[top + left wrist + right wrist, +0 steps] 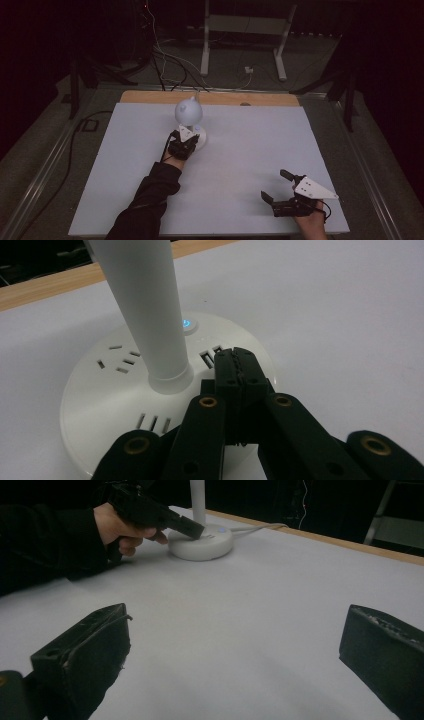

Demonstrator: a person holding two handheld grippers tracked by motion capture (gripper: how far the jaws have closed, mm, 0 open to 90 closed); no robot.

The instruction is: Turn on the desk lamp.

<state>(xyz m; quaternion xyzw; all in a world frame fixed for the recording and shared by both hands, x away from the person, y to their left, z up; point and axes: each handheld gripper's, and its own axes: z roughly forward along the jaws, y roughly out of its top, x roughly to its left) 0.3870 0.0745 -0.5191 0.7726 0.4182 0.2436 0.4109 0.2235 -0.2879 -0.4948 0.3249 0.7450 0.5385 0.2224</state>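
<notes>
My left gripper [235, 360] was down on the lamp [188, 112] base [100, 390], jaws pressed together with nothing between them, tips just short of the glowing blue button [187, 323]. My right gripper [277, 187] hovered well apart near the mat [240, 150] edge, jaws spread wide, empty.

White sheet [240, 165] over a wooden table [150, 97] (cables [165, 60] on the floor behind)

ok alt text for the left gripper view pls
The left hand-held gripper, jaws shut together, rests its tip on the round white base of a desk lamp, just short of a glowing blue button. The lamp's white stem rises beside it, with socket slots in the base, on a white table.
</notes>
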